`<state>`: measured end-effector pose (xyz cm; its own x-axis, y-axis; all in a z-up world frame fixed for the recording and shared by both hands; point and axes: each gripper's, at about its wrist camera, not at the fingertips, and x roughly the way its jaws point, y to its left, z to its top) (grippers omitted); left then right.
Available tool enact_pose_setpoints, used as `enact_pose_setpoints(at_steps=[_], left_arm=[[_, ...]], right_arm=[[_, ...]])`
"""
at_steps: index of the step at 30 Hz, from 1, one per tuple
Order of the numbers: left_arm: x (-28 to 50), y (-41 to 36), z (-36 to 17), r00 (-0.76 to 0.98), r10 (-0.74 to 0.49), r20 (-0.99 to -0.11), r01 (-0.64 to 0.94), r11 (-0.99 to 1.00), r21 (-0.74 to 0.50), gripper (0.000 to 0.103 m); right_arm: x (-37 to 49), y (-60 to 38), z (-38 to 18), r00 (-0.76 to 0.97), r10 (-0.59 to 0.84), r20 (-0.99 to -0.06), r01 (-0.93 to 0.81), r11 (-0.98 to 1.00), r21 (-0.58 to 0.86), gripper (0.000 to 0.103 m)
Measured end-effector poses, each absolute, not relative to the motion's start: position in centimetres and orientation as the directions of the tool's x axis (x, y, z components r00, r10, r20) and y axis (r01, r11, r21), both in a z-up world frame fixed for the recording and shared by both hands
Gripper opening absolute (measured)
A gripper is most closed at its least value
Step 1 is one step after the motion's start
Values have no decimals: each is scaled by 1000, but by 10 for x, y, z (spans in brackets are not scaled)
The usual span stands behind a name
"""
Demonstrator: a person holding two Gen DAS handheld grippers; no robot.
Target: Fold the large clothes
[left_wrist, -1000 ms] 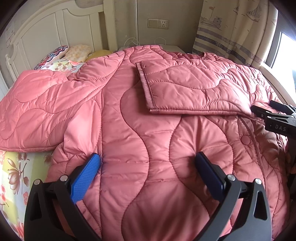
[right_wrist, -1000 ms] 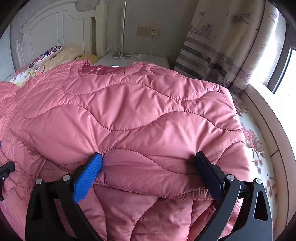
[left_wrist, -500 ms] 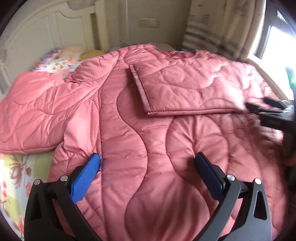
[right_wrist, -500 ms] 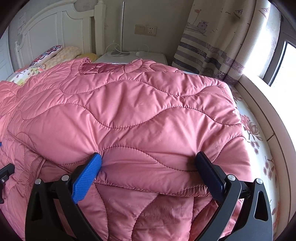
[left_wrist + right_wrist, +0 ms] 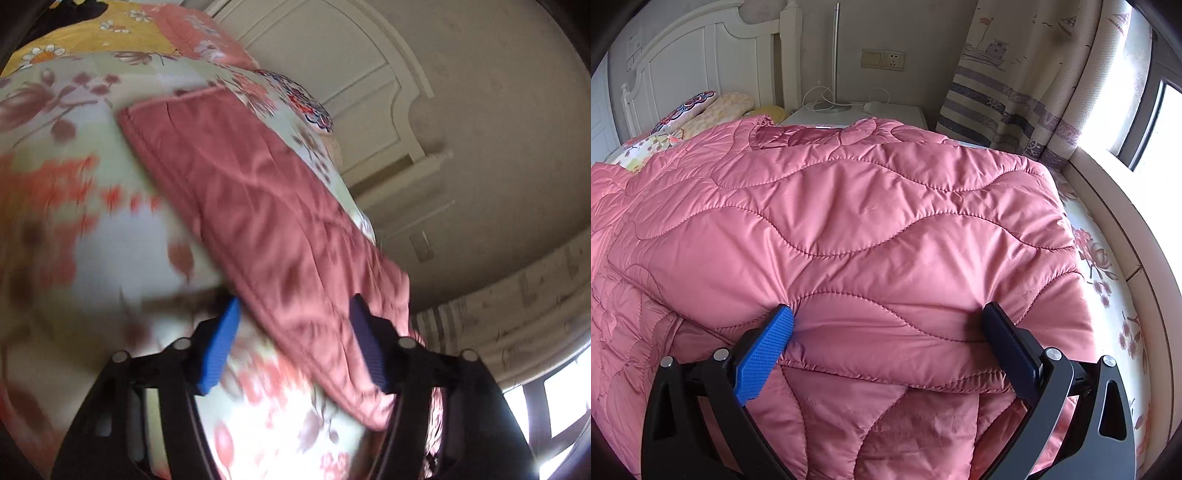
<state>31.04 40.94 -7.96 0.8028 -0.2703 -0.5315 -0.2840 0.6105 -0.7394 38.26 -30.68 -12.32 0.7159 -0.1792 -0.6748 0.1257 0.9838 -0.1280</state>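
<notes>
One pink quilted coat (image 5: 849, 229), two grippers (both spread)

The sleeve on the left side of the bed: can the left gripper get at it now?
Probably yes. The left gripper is open with the pink sleeve lying between its fingers, and nothing covers it, though the view is blurred.

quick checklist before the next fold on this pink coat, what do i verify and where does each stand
1. Right sleeve folded flat across the coat body: ok.
2. Left sleeve lying out on the floral sheet, not yet folded in: not ok.
3. Left gripper lined up on the left sleeve edge, jaws open around it: ok, but the view is blurred.
4. Left sleeve actually gripped: not ok.
5. Right gripper open, resting at the folded sleeve, nothing pinched: ok.
6. Left half of the coat lying flat: cannot tell.
</notes>
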Motion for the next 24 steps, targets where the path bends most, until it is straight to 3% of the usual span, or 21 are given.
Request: enact_pose_setpoints(at_steps=[2,3,4,6,11,14,16,20,24], left_arm=[[331,417,-80,803,-273,-531,-281,612,-739,47],[341,420,-81,805,-267,-530,-287,606,-742,35],[345,422,-85,804,-253,-538,-310,594,-743,14],[348,425,-87,817,-214,-536,-359,539,-762,8],[324,362,-7,912,-39,-408,-280,668,-690,7],[309,290,67,960,-44,-277,-130,804,-579,7],[306,234,108,968,-86,-236,-30,892,-450,8],[318,105,142,950,-185,-251,138,971,-193,11],[339,-11,111,894,-284,-347,283,958,-54,11]], right_arm=[[381,-306,-123,716,-179,-675,126,984,-127,98],[381,-306,-123,716,-179,-675,126,984,-127,98],[381,-306,-123,716,-178,-675,126,984,-127,98],[381,-307,-124,718,-174,-674,124,985,-123,98],[386,-309,-125,721,-162,-674,119,987,-110,98],[385,-309,-125,725,-156,-670,116,988,-103,98],[383,-310,-125,730,-149,-667,114,989,-96,98],[374,-315,-120,762,-110,-638,109,993,-40,98],[349,-338,-106,854,-56,-518,139,983,123,98]])
